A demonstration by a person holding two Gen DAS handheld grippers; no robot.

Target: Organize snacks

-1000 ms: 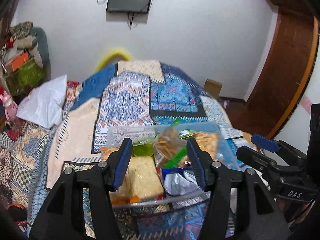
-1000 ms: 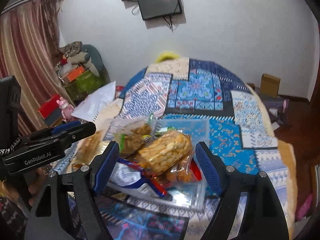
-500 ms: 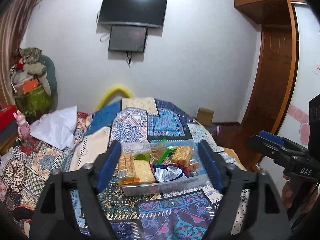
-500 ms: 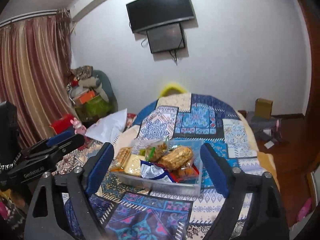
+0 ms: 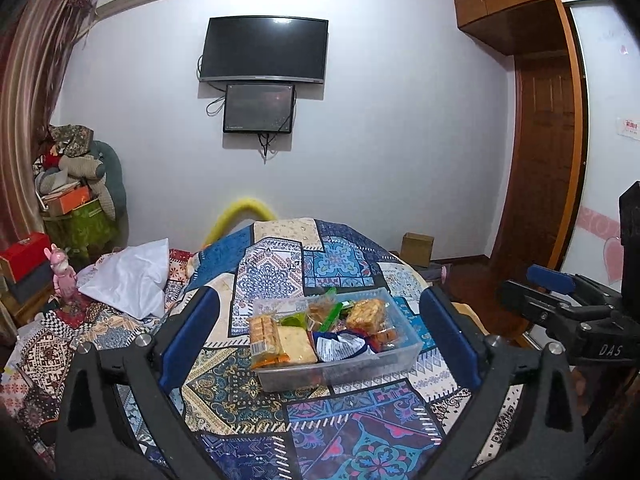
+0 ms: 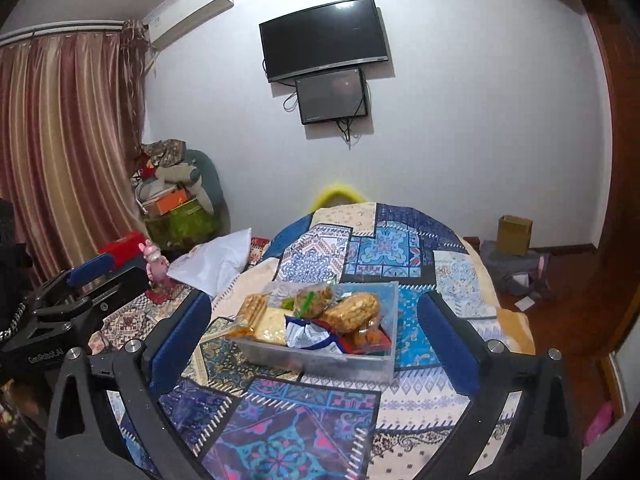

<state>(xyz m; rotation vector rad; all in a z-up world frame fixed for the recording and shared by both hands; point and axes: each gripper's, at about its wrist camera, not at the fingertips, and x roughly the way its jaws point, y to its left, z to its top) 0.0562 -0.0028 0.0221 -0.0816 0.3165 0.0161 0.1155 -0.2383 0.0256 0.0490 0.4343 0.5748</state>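
Observation:
A clear plastic box (image 5: 340, 372) full of snack packets sits on the patterned bed cover; it also shows in the right wrist view (image 6: 320, 354). Inside are a biscuit pack (image 5: 264, 330), a pale cracker pack (image 5: 296, 345), a blue-white wrapper (image 5: 338, 346) and a golden snack bag (image 6: 352, 312). My left gripper (image 5: 320, 336) is open and empty, held back from the box. My right gripper (image 6: 316, 334) is open and empty, also held back. Each gripper shows at the edge of the other's view.
The patchwork bed cover (image 5: 280, 272) fills the middle. A white pillow (image 5: 128, 276) and a pink toy (image 5: 62, 276) lie to the left, with piled clutter (image 5: 76, 184) behind. A cardboard box (image 6: 514, 234) stands on the floor at right. A TV (image 5: 264, 50) hangs on the wall.
Both grippers have pulled back and up from the box and opened wider. The box now looks smaller and farther away. The snacks stay in the box.

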